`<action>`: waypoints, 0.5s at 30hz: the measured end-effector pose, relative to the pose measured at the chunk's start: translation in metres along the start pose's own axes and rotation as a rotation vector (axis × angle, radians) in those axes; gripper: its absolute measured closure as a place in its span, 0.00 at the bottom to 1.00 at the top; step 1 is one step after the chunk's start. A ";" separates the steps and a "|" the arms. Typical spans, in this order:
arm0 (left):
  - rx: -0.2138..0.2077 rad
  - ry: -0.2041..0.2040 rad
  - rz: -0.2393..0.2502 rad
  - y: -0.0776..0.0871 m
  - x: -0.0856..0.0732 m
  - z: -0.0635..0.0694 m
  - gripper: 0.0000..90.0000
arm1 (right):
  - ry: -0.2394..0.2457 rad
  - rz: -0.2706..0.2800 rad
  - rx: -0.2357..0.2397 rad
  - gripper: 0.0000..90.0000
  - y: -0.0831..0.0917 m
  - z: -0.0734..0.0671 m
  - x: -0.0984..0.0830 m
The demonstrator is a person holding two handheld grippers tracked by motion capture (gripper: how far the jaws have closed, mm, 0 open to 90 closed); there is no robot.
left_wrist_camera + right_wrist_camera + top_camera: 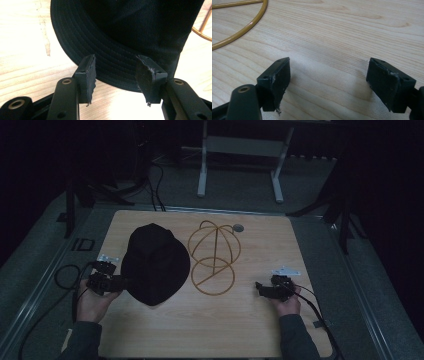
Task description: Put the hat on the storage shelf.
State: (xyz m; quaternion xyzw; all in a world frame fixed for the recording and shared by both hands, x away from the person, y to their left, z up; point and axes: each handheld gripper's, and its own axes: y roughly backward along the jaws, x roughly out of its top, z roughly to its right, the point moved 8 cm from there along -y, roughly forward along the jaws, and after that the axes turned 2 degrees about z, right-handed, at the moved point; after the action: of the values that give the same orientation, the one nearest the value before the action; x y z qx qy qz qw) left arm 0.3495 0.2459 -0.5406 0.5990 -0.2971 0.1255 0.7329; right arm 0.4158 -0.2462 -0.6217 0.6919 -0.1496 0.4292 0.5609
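Both forearms come in from the bottom of the high view onto the wooden worktop [240,330]. Largest on it is the black bucket hat [155,264], left of centre, its brim reaching between the spread jaws of the left gripper [107,281] at centre left; whether they touch it I cannot tell. Just beside the hat, centre frame, stands a gold wire hat stand [214,257]. Lower right, well apart from the stand, the right gripper [272,289] rests with jaws released over bare wood
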 end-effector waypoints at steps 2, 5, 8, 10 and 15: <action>-0.001 -0.001 -0.001 0.000 0.001 0.001 0.59 | 0.001 0.000 0.001 0.21 0.000 0.000 0.000; 0.002 -0.008 -0.009 -0.001 0.002 0.005 0.60 | 0.002 0.001 0.003 0.21 0.000 0.000 0.000; 0.003 -0.010 -0.009 -0.001 0.004 0.006 0.61 | 0.003 0.000 0.004 0.21 0.000 0.000 0.000; 0.000 -0.010 -0.008 -0.001 0.004 0.006 0.62 | 0.003 0.000 0.003 0.21 0.000 0.000 0.000; -0.004 -0.011 -0.010 -0.001 0.006 0.005 0.65 | 0.003 0.000 0.004 0.21 0.000 0.000 0.000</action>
State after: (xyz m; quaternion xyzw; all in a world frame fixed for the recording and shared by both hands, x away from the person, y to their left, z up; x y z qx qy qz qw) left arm 0.3533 0.2394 -0.5372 0.5997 -0.2984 0.1182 0.7330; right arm 0.4157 -0.2458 -0.6217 0.6922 -0.1481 0.4307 0.5599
